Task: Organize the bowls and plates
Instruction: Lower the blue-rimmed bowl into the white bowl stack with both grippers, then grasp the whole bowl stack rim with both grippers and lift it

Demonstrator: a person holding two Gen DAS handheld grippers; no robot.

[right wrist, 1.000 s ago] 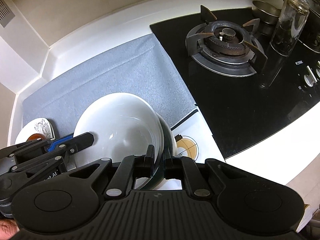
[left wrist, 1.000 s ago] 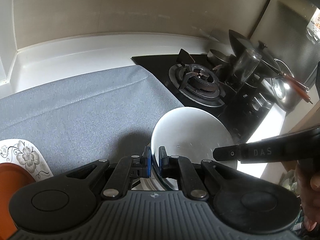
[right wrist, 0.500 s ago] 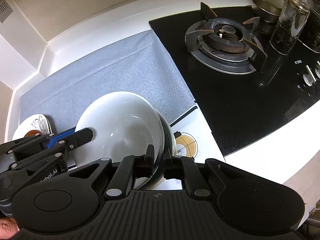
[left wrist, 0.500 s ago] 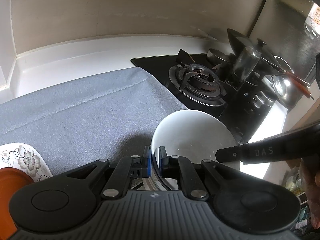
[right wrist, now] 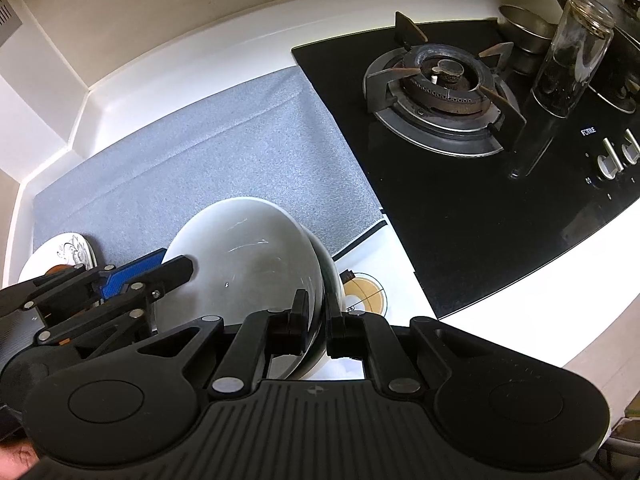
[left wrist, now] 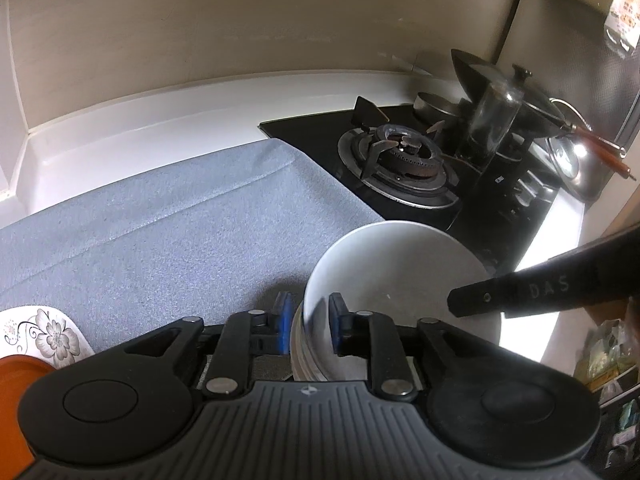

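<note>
White bowl (right wrist: 244, 256) at the near edge of the grey mat (right wrist: 208, 160), glazed, smooth, round and deep, faintly scratched inside, tipped on its rim with the hollow facing left and up toward the back wall. Nested behind it, a second bowl (right wrist: 330, 280), dark on the outside. In the left wrist view, a ribbed stack of rims (left wrist: 306, 354) under the white bowl (left wrist: 400, 276).

Right gripper (right wrist: 316, 314) narrowed onto the right-hand rim, one black finger inside the white bowl, the other outside the dark one, pinching both. Left gripper (left wrist: 308, 322) partly spread, blue pads (left wrist: 284, 320) straddling the left-hand rim; gap visible on the outer side, actual contact impossible to tell.

Further left, a white plate with a grey flower pattern (left wrist: 44, 330) flat on the mat, an orange-brown dish (left wrist: 16, 380) lying on it. To the right, black glass hob (right wrist: 480, 208) with a cast burner (right wrist: 444, 80), a clear glass jar (right wrist: 572, 64) upright on it, and a coaster-like tan disc (right wrist: 366, 294) on the white counter (right wrist: 520, 288).
</note>
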